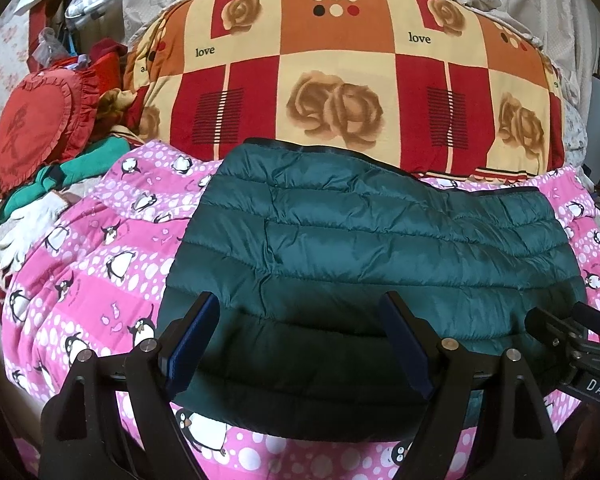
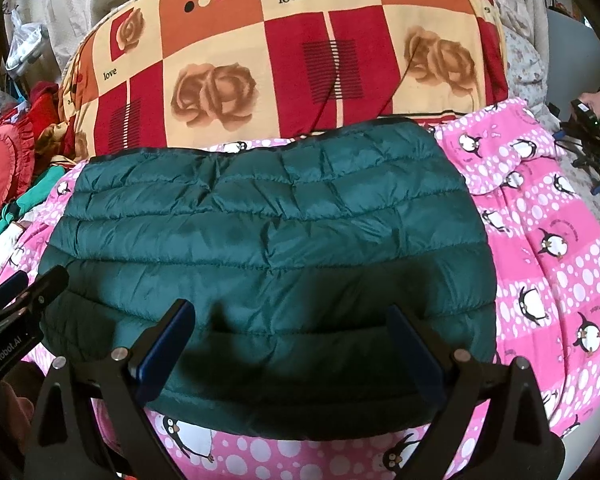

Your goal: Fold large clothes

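A dark green quilted puffer jacket (image 1: 372, 256) lies folded into a rough rectangle on a pink penguin-print blanket (image 1: 84, 280). It also shows in the right wrist view (image 2: 268, 240). My left gripper (image 1: 300, 320) is open and empty, hovering over the jacket's near edge. My right gripper (image 2: 292, 332) is open and empty, over the jacket's near edge too. The right gripper shows at the right edge of the left wrist view (image 1: 568, 332). The left gripper shows at the left edge of the right wrist view (image 2: 24, 292).
A big quilt with a red, orange and cream rose pattern (image 1: 340, 64) is piled behind the jacket. A red heart-shaped cushion (image 1: 36, 128), green clothes (image 1: 88, 164) and white gloves (image 1: 28, 224) lie at the left. Black equipment (image 2: 584, 128) stands at the far right.
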Tool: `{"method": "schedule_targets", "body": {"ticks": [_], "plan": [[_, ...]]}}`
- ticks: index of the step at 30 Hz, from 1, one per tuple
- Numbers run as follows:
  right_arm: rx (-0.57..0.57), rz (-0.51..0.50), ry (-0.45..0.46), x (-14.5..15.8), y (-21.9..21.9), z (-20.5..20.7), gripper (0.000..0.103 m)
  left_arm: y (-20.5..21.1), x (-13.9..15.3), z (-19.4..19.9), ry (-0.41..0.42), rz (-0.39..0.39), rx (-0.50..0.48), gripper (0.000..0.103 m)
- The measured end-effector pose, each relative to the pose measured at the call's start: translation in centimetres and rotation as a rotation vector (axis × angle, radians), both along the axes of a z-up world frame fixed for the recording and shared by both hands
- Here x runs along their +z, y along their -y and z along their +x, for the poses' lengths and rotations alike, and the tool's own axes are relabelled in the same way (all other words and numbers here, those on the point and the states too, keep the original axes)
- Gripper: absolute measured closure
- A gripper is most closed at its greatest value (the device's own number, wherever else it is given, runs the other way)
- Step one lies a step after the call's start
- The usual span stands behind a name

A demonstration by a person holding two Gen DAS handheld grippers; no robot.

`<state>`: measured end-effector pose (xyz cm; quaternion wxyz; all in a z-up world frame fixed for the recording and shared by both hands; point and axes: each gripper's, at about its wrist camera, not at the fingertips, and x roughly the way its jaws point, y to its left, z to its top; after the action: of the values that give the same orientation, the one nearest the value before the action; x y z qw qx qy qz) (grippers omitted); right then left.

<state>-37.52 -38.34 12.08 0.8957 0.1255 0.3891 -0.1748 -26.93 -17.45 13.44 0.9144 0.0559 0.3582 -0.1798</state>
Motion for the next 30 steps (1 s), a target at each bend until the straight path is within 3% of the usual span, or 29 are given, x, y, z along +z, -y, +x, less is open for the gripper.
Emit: {"method": "schedule_targets", "body": {"ticks": [30], "plan": [[-0.003,0.006,-0.012,-0.53,0.04,0.36,0.004,0.3,-0.61,0.07,-0.006,0.008,-0.005,0.064]]}}
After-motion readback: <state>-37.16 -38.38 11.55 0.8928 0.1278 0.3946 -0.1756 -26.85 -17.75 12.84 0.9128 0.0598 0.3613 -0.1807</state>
